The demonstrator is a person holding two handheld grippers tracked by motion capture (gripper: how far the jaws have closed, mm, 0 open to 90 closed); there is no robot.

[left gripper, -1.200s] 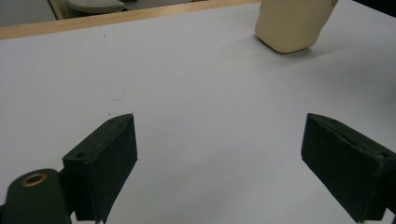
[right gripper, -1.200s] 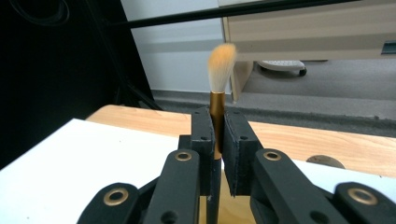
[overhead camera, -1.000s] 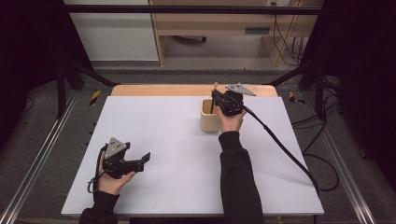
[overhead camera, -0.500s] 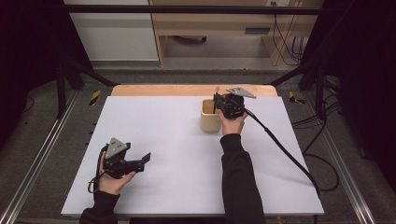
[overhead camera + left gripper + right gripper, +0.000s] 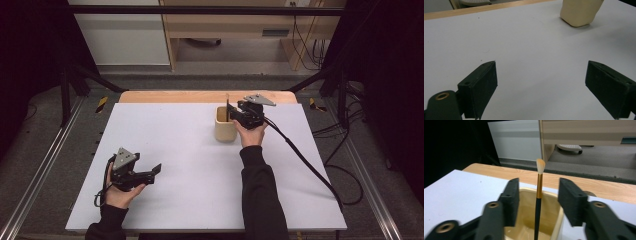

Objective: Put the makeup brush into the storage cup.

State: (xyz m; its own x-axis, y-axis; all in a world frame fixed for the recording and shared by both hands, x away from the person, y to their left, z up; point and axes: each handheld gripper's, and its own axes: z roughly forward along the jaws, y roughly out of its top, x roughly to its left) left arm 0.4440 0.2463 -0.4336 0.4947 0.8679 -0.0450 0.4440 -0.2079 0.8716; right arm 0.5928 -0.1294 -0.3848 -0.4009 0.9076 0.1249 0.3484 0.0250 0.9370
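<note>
A cream square cup [image 5: 224, 131] stands at the back of the white table [image 5: 200, 165]. A brush [image 5: 227, 107] with a black handle, gold ferrule and pale bristles stands upright in it. My right gripper [image 5: 233, 115] is at the cup's right rim and open. In the right gripper view the brush [image 5: 537, 212] rises between the jaws of the right gripper [image 5: 539, 192], with a gap on each side, above the cup [image 5: 556, 220]. My left gripper [image 5: 155, 170] is held low at the front left, open and empty. Ahead of the left gripper [image 5: 541, 75] is bare table, with the cup [image 5: 579, 12] farther off.
A wooden strip [image 5: 200, 96] runs along the table's far edge. Metal rails [image 5: 45, 165] flank both sides. The right gripper's cable [image 5: 305, 160] trails across the table's right part to the floor. A wooden desk [image 5: 235, 25] stands behind.
My right gripper has shifted slightly right and toward the person beside the cup. The left gripper has stayed where it was.
</note>
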